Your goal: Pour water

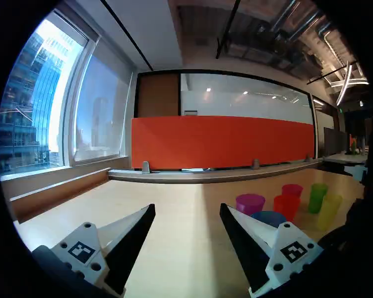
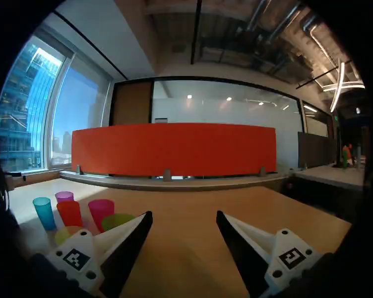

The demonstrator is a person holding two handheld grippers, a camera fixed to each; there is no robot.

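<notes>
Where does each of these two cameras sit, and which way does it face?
Left gripper view: rides on the left gripper, looking forward between its open fingers over the wooden table at the orange divider; coloured cups stand to its right.
Right gripper view: rides on the right gripper, facing the same way between its open fingers; the cups stand to its left.
Shared: table, divider, windows and cups.

Light wooden tabletop (image 1: 186, 213) with a cluster of plastic cups

In the left gripper view, six stand close together toward the tabletop's right side: a purple cup (image 1: 250, 203), blue cup (image 1: 269, 217), red cup (image 1: 286, 206), pink cup (image 1: 292, 190), green cup (image 1: 317, 197) and yellow cup (image 1: 330, 210). An orange divider panel (image 1: 221, 141) runs along the far edge.
</notes>
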